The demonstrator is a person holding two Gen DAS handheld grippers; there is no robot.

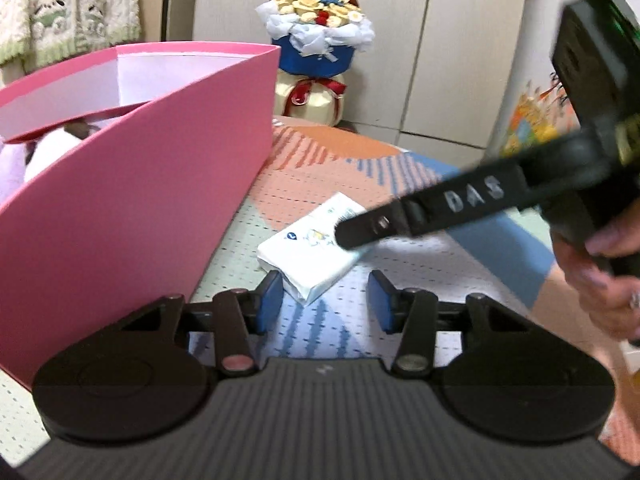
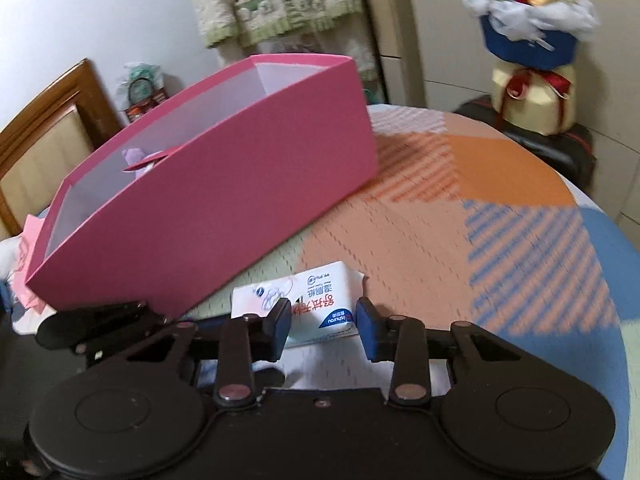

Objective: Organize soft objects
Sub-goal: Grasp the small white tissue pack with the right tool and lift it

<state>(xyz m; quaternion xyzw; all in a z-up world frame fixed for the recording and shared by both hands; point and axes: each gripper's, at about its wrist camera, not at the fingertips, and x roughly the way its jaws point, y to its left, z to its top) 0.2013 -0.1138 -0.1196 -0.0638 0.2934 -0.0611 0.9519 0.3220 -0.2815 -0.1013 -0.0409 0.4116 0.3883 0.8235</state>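
One tissue pack lies between right fingers, untouched.

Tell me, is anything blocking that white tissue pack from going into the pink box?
Nothing visible lies between the tissue pack and the pink box beside it; only the box's tall near wall must be cleared.

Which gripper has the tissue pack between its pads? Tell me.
The right gripper: its blue pads flank the tissue pack. The left gripper only has one pad beside a corner.
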